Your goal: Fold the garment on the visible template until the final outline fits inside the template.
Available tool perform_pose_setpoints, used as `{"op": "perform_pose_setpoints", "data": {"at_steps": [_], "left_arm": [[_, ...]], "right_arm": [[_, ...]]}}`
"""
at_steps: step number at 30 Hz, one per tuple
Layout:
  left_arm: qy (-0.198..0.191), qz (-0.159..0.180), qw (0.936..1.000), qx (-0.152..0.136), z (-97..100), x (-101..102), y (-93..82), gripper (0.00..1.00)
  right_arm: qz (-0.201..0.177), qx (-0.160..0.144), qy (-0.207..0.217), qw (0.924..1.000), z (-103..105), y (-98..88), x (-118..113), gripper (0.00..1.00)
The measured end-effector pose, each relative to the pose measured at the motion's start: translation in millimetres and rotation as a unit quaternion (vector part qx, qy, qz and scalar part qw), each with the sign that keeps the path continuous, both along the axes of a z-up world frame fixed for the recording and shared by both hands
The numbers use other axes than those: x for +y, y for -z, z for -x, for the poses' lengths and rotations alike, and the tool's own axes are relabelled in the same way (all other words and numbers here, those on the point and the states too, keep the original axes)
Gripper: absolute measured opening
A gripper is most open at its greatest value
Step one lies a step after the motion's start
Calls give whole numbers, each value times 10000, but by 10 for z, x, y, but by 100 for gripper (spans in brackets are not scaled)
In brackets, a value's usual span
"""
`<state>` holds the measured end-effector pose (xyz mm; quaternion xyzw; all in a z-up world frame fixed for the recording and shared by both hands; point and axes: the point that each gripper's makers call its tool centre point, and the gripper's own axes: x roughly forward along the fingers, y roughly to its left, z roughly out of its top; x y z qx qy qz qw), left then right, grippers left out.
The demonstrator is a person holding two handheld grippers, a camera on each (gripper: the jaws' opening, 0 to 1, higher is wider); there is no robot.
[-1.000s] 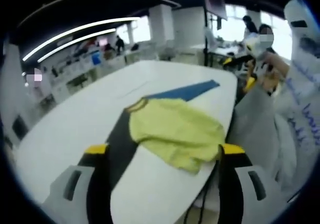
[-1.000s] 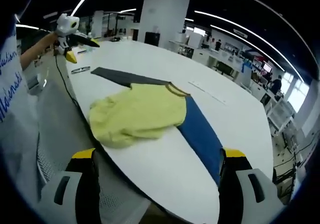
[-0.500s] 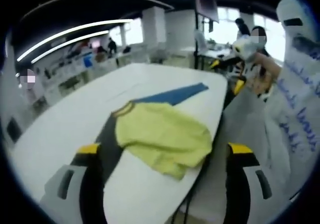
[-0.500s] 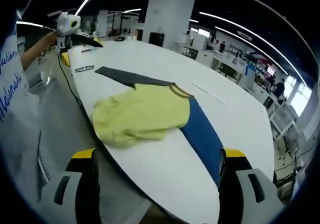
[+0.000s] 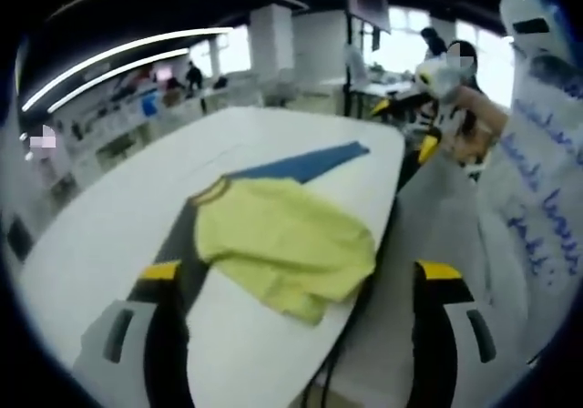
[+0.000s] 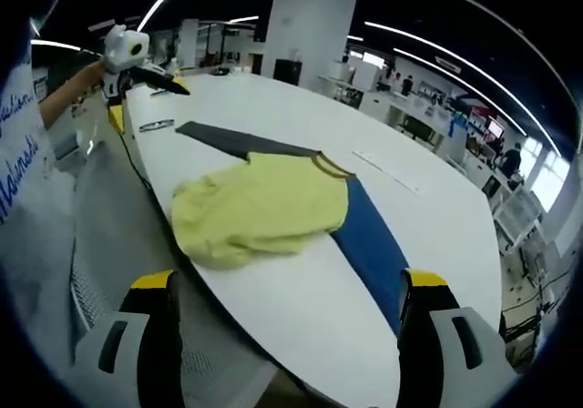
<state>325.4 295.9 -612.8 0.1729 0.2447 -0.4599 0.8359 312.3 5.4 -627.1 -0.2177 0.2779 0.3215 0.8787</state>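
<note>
A crumpled yellow garment (image 5: 282,244) (image 6: 260,209) lies across a long flat template near the edge of a white table (image 5: 109,208) (image 6: 301,107). The template's blue half (image 5: 305,162) (image 6: 373,244) and dark grey half (image 5: 178,239) (image 6: 232,139) stick out on either side of the garment. My left gripper (image 5: 301,276) hangs open over the table's edge, short of the garment, with nothing in it. It also appears far off as the left gripper (image 6: 135,60). My right gripper (image 6: 287,280) is open and holds nothing, back from the garment's other side. A hand holds that right gripper (image 5: 430,87).
A person in a white top with blue writing (image 5: 547,189) (image 6: 18,162) stands at the table's edge. A small flat object (image 6: 157,126) lies on the table near the grey end. A cable (image 6: 123,144) hangs from the left gripper. Desks and a white pillar (image 6: 305,25) stand behind.
The left gripper has drifted a little outward from the table's edge, shifting its view. The garment and template lie as before. The right gripper has barely moved.
</note>
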Motion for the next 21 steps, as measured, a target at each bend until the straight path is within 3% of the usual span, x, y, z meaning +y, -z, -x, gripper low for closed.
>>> {"op": "perform_pose_setpoints", "data": {"at_steps": [21], "left_arm": [[-235, -149, 9995, 179, -4, 140, 235, 90]], "right_arm": [[-53, 143, 6, 9999, -1, 122, 51, 100]]}}
